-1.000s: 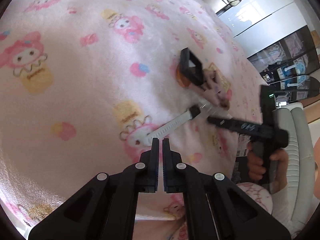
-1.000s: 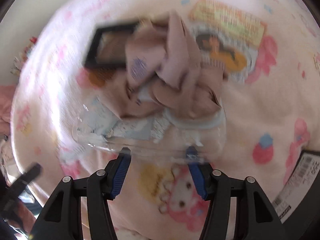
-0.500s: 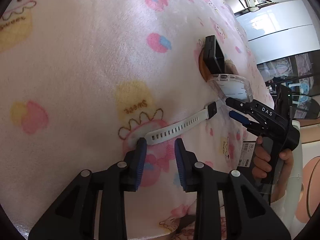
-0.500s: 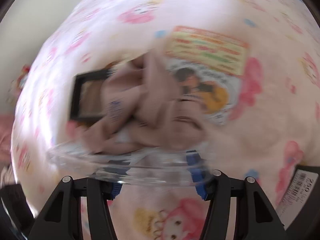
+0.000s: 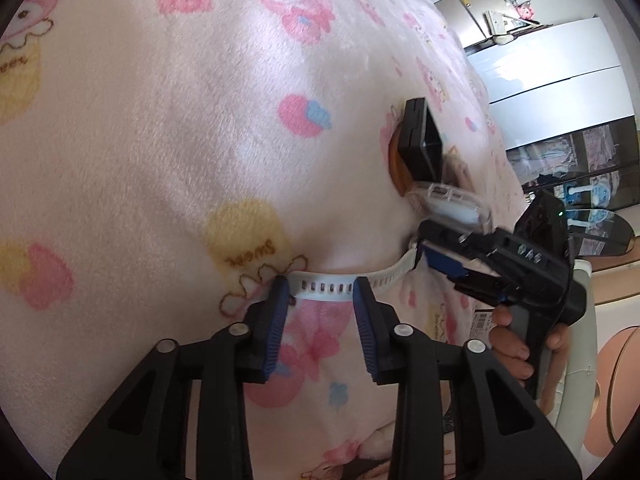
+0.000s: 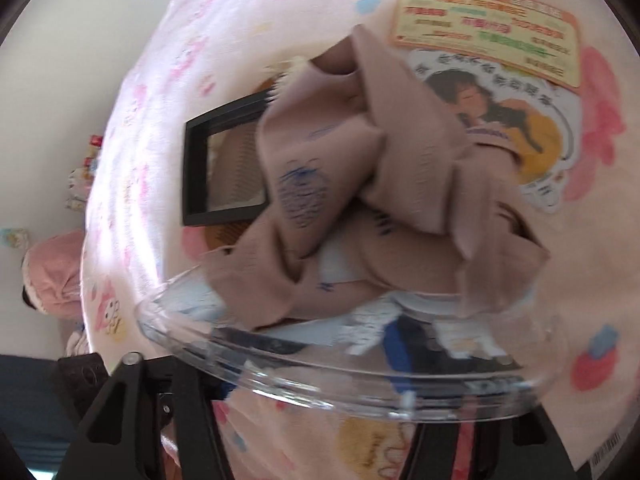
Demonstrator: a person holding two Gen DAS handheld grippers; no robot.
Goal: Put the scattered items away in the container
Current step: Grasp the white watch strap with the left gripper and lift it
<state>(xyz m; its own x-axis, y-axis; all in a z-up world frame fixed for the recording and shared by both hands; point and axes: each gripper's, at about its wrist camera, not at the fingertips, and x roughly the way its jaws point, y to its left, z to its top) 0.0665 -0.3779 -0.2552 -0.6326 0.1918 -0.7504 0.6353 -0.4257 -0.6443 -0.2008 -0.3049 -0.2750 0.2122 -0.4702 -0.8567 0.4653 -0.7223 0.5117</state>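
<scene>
A white perforated watch strap (image 5: 332, 286) lies on the pink blanket (image 5: 160, 120). My left gripper (image 5: 320, 292) is open, its tips on either side of the strap. My right gripper (image 5: 444, 256) reaches the clear plastic container (image 5: 448, 204) from the right. In the right wrist view the container's rim (image 6: 360, 384) covers the gripper's fingers, so their spacing is hidden. Beige socks (image 6: 380, 184) lie piled at the container. A black square box (image 6: 224, 168) lies behind them; it also shows in the left wrist view (image 5: 422, 140).
A printed card with a cartoon girl (image 6: 492, 60) lies on the blanket beyond the socks. A package with a barcode (image 6: 600, 452) sits at the right. The bed's edge, a white cupboard (image 5: 560, 72) and a glass cabinet (image 5: 580, 168) lie to the right.
My left gripper has opened from shut and moved forward until its tips straddle the strap. My right gripper has pushed in against the clear container, whose rim now covers its fingers.
</scene>
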